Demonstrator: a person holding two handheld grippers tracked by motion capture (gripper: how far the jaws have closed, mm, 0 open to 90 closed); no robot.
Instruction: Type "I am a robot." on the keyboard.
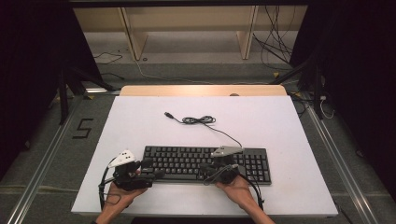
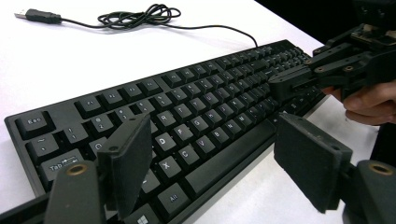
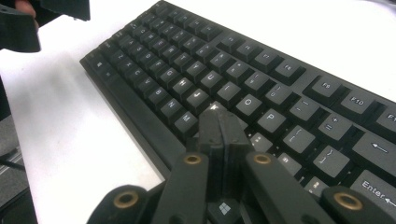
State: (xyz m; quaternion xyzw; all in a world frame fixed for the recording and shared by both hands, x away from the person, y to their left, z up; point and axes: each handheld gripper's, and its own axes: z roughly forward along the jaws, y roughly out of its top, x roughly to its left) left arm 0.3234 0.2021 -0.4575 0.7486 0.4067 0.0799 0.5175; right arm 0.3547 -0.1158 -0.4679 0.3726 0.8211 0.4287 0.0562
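Observation:
A black keyboard (image 1: 205, 161) lies across the near half of the white tabletop (image 1: 140, 121). Its thin cable (image 1: 198, 120) is loosely coiled behind it and ends in a loose USB plug (image 1: 168, 114). My left gripper (image 1: 153, 169) sits at the keyboard's left front corner, open. In the left gripper view the keyboard's (image 2: 196, 107) bottom-row keys lie between the wide jaws of the left gripper (image 2: 212, 128), which touch nothing. My right gripper (image 1: 204, 168) is shut on nothing; its tips (image 3: 217, 114) hover just over the keys (image 3: 243, 70) near the letter block's right end.
A hand holds each gripper at the table's near edge. The table's wooden far edge (image 1: 201, 90) borders grey floor with a wooden frame (image 1: 135, 37) and loose wires (image 1: 275, 42). A "5" mark (image 1: 83, 128) is on the floor at the left.

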